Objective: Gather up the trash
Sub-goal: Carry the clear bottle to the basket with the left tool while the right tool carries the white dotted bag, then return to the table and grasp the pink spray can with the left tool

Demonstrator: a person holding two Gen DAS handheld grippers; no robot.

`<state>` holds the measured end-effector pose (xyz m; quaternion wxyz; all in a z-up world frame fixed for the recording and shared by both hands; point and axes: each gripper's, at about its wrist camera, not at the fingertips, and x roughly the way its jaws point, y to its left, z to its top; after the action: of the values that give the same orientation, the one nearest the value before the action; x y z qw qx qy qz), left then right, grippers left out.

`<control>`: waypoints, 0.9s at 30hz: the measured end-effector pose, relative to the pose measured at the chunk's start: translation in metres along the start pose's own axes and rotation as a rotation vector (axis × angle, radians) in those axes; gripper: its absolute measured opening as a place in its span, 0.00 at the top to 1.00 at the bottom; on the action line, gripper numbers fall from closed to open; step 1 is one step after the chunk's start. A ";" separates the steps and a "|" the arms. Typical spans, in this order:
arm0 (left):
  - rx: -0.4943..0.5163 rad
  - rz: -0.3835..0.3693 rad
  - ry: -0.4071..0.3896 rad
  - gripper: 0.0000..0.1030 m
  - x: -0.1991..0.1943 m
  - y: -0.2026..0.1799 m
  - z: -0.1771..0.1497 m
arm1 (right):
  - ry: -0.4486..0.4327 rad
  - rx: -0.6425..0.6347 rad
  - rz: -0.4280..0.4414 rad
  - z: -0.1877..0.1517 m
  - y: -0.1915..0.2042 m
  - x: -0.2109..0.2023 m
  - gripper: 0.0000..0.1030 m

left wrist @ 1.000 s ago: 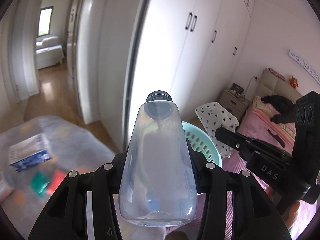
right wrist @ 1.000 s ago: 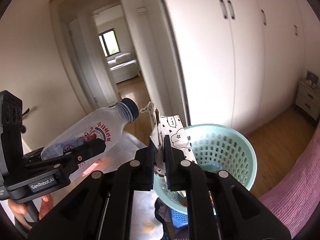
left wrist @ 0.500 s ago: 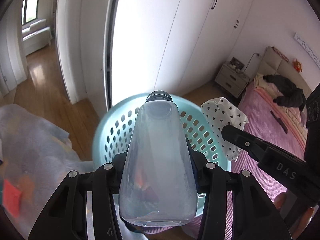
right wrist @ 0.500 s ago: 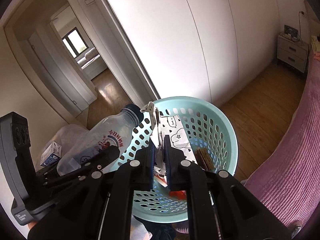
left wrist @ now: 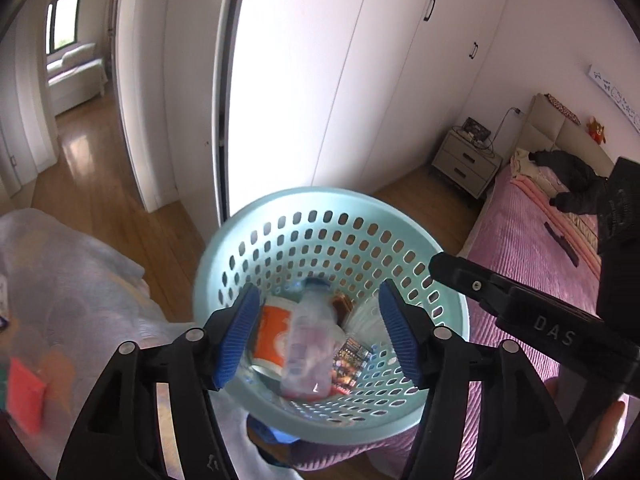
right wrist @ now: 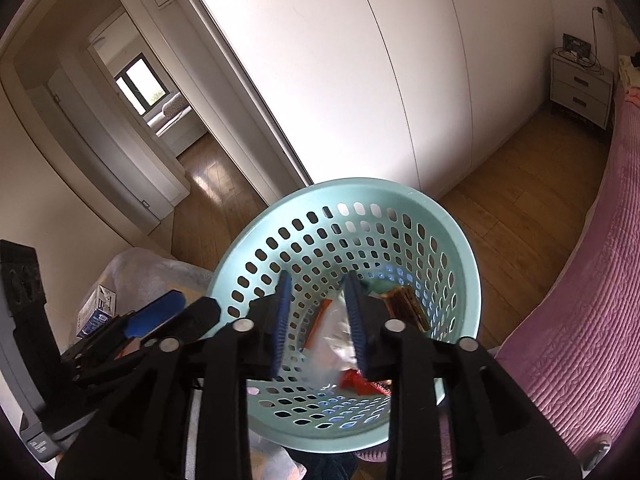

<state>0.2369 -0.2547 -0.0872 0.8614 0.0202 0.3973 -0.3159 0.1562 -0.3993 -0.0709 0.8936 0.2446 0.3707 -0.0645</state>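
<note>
Bedroom with white wardrobes and wood floor; a mint basket sat below both tools, beside a pink bed.

The left gripper stood wide and empty, the right gripper parted and gripping nothing. The clear bottle lay blurred inside the basket among wrappers. Such a bottle was probably light, smooth and easily crushed, best taken around its middle; wrappers were limp and suited an edge pinch. The rim left open room above, though the grippers hung near each other.
</note>
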 end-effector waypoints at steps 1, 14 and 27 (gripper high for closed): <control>-0.002 -0.003 -0.005 0.41 -0.004 0.000 0.000 | -0.003 -0.002 0.003 -0.001 0.001 -0.002 0.64; -0.045 -0.007 -0.099 0.39 -0.075 0.017 -0.016 | -0.058 -0.099 0.074 -0.014 0.055 -0.041 0.52; -0.153 0.111 -0.188 0.34 -0.155 0.089 -0.047 | -0.016 -0.275 0.172 -0.053 0.146 -0.036 0.52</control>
<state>0.1807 -0.0884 -0.0306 0.9101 -0.0532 0.3358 -0.2371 0.1402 -0.2488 -0.0209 0.9238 0.1505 0.3465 0.0617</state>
